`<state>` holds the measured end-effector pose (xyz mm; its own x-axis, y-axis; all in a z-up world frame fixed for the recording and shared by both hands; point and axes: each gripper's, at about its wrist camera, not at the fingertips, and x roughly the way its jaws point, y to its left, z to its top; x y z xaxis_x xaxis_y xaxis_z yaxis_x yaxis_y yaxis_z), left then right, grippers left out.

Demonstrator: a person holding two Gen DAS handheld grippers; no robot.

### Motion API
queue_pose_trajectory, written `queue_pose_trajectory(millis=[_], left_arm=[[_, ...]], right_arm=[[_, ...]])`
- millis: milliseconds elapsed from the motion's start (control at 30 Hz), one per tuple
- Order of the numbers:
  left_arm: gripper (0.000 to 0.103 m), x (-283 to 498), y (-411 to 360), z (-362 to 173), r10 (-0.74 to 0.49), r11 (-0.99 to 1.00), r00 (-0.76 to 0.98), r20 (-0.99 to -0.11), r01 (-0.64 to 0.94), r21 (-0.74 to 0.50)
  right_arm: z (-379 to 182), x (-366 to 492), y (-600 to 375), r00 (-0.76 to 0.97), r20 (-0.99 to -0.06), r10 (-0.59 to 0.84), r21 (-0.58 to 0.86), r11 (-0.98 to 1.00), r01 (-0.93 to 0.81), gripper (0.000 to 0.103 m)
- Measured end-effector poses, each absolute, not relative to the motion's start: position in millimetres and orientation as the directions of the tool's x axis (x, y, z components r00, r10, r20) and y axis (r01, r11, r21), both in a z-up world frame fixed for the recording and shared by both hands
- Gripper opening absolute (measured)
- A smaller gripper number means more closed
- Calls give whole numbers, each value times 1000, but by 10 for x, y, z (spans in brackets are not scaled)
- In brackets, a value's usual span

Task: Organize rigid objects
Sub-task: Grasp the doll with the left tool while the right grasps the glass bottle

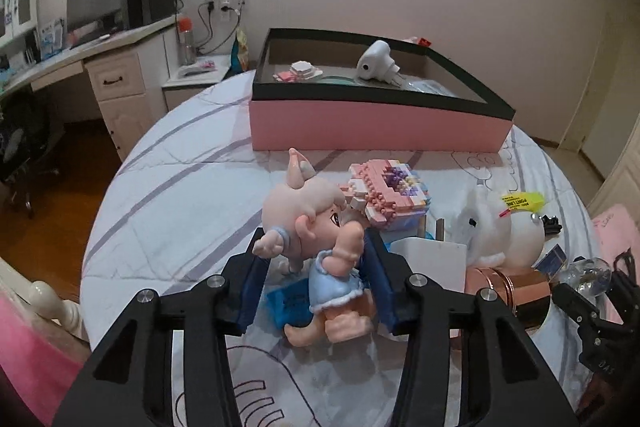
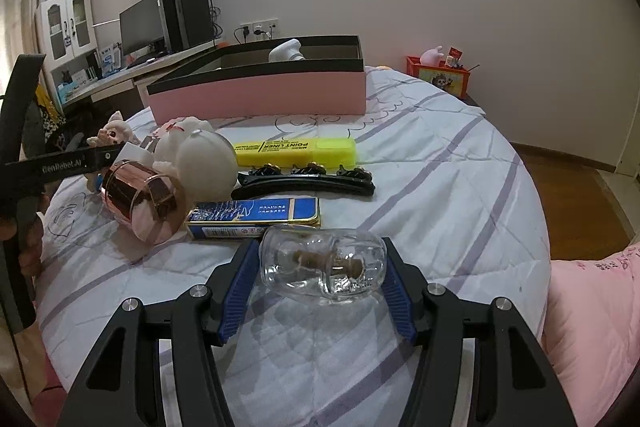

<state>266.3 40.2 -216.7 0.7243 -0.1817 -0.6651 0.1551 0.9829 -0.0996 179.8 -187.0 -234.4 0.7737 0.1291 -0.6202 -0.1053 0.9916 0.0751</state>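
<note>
A pink pig figurine in a blue dress lies tilted on the striped quilt. My left gripper is shut on it, with one blue pad at each of the figurine's arms. A clear glass bottle with a cork inside lies on its side. My right gripper is shut on that bottle, and both pads meet its ends. The pink box with a black rim stands farther back on the bed and holds a white plug adapter and small pink pieces.
A pastel brick model and a white plush lie just past the figurine. A rose-gold tin, a blue box, a black hair clip and a yellow highlighter pack lie ahead of the bottle. A desk stands on the left.
</note>
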Motion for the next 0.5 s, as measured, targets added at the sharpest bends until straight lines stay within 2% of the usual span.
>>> queue_pose_trajectory(millis=[500], left_arm=[[47,2307,540,-1841,-93,995,802,-590,101,-19]], right_arm=[[-2167,1665,-1861,807,-575,130,72,991,-109,60]])
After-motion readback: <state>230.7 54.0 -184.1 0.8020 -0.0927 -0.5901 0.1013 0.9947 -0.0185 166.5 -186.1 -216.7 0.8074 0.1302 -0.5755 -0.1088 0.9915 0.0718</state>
